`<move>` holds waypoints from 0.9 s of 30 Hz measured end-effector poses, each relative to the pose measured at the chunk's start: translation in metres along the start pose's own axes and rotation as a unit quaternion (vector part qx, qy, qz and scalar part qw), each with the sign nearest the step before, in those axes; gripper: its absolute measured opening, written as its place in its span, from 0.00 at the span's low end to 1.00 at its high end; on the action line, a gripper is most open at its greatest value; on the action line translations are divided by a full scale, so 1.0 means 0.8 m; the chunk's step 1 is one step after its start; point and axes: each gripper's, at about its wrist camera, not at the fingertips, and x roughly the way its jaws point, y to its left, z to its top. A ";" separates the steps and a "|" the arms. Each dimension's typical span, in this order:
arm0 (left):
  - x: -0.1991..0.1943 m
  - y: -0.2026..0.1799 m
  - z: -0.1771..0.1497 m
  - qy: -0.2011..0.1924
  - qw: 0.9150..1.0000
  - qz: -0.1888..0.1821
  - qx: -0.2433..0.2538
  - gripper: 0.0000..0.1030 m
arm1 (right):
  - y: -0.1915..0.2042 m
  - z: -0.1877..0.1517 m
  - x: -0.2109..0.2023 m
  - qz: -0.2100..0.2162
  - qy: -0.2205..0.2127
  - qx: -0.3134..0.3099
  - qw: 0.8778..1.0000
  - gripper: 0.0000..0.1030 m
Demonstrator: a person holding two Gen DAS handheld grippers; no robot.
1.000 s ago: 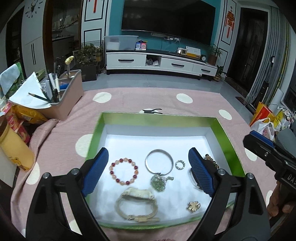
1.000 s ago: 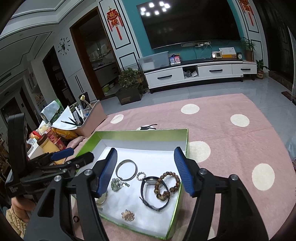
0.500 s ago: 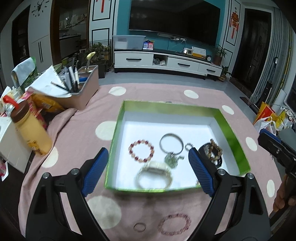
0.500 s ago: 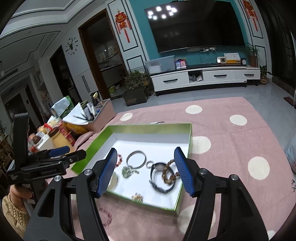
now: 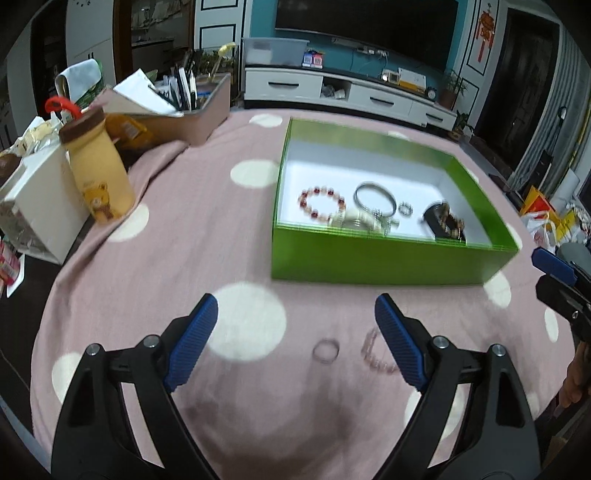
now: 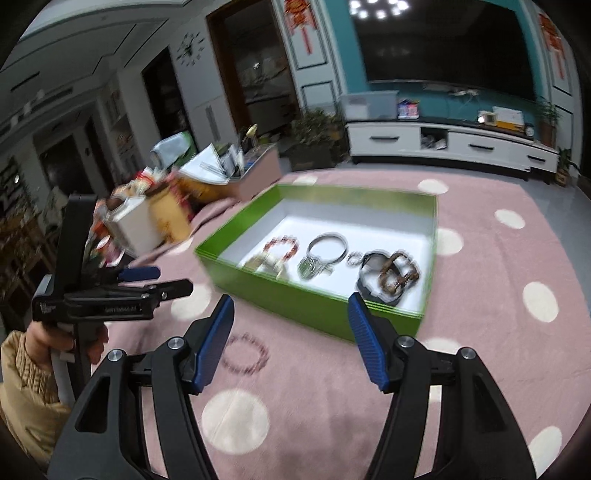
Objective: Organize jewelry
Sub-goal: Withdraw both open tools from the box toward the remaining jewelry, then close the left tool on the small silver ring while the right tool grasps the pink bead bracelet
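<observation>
Here the green box [image 5: 391,258] is lying with its long axis running from 10 to 4 o'clock; both grippers' jaws are standing wide, the left gripper [image 5: 295,343] having just narrowed slightly, holding nothing.

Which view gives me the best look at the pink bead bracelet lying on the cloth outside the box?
Right wrist: the pink bead bracelet shows as a full loop, though blurred. In the left wrist view its right part is hidden behind a tool finger.

Teal wall [image 5: 258,22] behind a white TV cabinet [image 5: 347,94].
</observation>
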 end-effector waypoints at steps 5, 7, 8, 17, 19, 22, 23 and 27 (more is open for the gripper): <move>0.010 -0.003 -0.020 0.026 1.000 -0.004 0.011 0.72 | 0.017 -0.018 0.039 -0.010 0.066 -0.018 0.998 0.62; 0.013 -0.005 -0.026 0.031 0.999 -0.007 0.017 0.69 | 0.023 -0.026 0.056 -0.020 0.090 -0.021 0.996 0.62; 0.014 -0.007 -0.028 0.034 0.999 -0.009 0.021 0.67 | 0.025 -0.029 0.061 -0.027 0.096 -0.021 0.995 0.62; 0.030 -0.019 -0.040 0.050 0.998 -0.020 0.044 0.50 | 0.040 -0.036 0.097 -0.039 0.123 -0.037 0.991 0.42; 0.035 -0.023 -0.041 0.050 0.997 -0.017 0.051 0.48 | 0.044 -0.038 0.105 -0.041 0.129 -0.044 0.990 0.38; 0.042 -0.024 -0.040 0.056 0.997 -0.025 0.050 0.41 | 0.049 -0.039 0.115 -0.046 0.135 -0.053 0.988 0.33; 0.045 -0.024 -0.040 0.058 0.997 -0.026 0.050 0.37 | 0.051 -0.039 0.118 -0.049 0.137 -0.056 0.988 0.33; 0.047 -0.031 -0.042 0.053 0.996 -0.024 0.066 0.33 | 0.052 -0.038 0.127 -0.052 0.142 -0.058 0.987 0.27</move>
